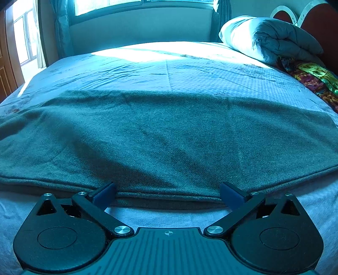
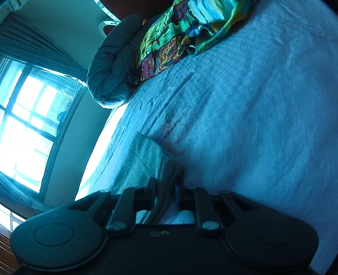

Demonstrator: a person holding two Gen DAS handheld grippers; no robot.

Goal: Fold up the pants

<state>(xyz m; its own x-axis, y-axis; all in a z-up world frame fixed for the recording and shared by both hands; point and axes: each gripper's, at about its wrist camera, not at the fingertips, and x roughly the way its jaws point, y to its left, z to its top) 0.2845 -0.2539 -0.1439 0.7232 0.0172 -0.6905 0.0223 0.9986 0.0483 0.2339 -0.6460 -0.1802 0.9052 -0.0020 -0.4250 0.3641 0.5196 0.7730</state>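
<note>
Right gripper: jaws drawn close together and clamped on a bunched fold of the pants; the cloth runs down between the two fingers toward the camera.
Right gripper's tilt: the view is rolled hard to one side, so the bed and the window stand on a slant in it.
Left gripper: jaws wide apart, nothing between them but the near hem of the pants; the blue fingertips sit at that hem, one on each side, and whether they touch it cannot be told.
Pants, from the left wrist: spread flat and wide across the near part of the bed, stretching almost from one side edge to the other, the near hem lying along the bed's near edge with a doubled layer showing there.
Pants, from the right wrist: only a narrow corner shows, raised into the closed jaws, with a seam line across it.
Bed cover: pale, textured, creased, with a faint flower print just beyond the gripped corner.
Far corner of the bed: a rolled grey quilt, and beside it a bright patterned cloth at the head end.
Beyond the bed: a bright window with curtains, and a red headboard.
</note>
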